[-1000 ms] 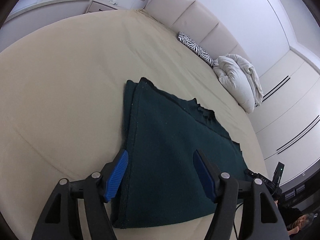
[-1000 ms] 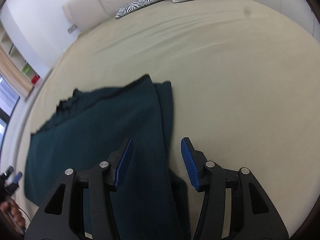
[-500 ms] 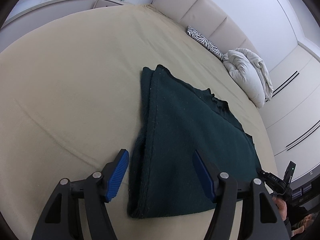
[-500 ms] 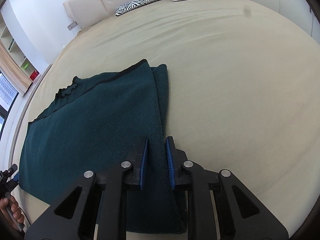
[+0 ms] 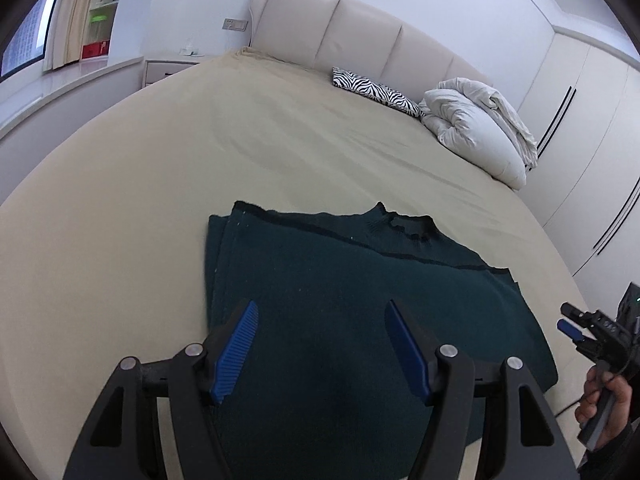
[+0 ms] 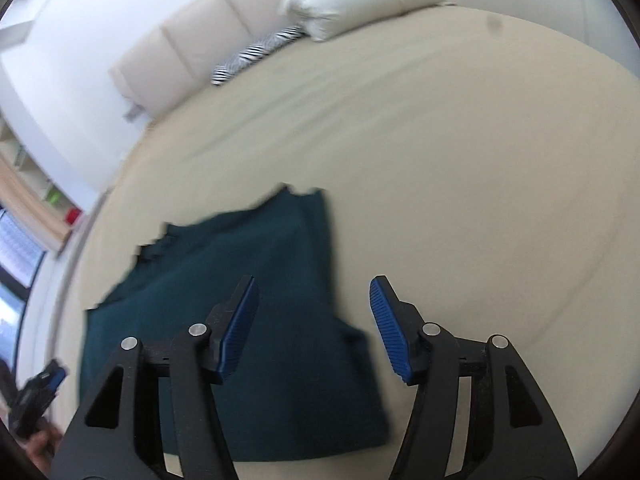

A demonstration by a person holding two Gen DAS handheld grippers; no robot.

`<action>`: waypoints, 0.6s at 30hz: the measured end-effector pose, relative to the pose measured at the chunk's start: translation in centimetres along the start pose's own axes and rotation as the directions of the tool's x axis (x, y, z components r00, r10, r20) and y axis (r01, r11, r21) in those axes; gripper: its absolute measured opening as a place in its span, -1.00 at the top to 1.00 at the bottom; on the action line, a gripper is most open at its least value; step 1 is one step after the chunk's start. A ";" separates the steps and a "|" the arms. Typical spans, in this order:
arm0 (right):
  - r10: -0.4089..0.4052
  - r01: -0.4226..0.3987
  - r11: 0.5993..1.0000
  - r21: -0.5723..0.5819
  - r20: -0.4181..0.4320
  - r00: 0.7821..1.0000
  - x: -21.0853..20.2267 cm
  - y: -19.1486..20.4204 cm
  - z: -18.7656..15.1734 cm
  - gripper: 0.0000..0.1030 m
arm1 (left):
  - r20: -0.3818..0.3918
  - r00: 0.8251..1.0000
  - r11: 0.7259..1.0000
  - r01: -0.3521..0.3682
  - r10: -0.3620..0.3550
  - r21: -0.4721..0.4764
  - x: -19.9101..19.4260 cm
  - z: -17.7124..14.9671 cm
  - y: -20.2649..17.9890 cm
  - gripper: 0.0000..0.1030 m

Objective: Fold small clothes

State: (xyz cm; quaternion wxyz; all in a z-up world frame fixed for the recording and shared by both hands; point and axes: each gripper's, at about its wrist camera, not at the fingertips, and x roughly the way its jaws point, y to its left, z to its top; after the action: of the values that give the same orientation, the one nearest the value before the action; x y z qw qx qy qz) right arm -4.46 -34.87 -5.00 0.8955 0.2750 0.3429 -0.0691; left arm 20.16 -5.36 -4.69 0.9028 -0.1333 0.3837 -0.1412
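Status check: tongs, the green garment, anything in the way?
Left tongs open, empty. Right tongs just opened, nothing between. Dark green garment lies folded on bed. Nothing in the way.

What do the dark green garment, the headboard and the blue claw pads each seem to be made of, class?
Dark green garment: probably knitted wool or acrylic; matte, fuzzy surface, ribbed collar.
Headboard: likely leather or a lookalike; smooth cream panels with a soft sheen.
Blue pads on the left claw: seemingly rubber or plastic; matte, finely ridged.

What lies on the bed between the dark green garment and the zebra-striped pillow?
Nothing: in the left wrist view only bare beige sheet runs from the garment up to the zebra pillow.
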 end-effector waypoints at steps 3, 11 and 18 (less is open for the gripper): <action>0.181 -0.182 0.983 -0.017 -0.070 0.981 2.3 3.7 0.8 -0.11 | 0.012 0.999 0.998 -0.034 0.033 0.045 2.0 1.3 -1.2 -0.32; 0.409 -0.383 0.912 0.144 -0.279 0.869 14.8 9.9 0.2 -0.11 | -0.069 0.989 0.981 -0.119 0.131 0.156 8.9 3.0 -2.1 -0.32; 0.349 -0.300 0.907 0.295 -0.129 0.928 16.6 2.3 1.7 0.36 | -0.076 0.993 0.992 -0.078 0.086 0.102 11.0 2.5 0.8 -0.40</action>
State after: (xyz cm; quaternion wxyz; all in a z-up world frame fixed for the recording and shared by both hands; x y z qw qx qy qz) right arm 9.75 -32.76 -13.79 0.8140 0.4531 0.3584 0.0601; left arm 29.43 -8.21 -10.54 0.8973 -0.0668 0.4172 -0.1282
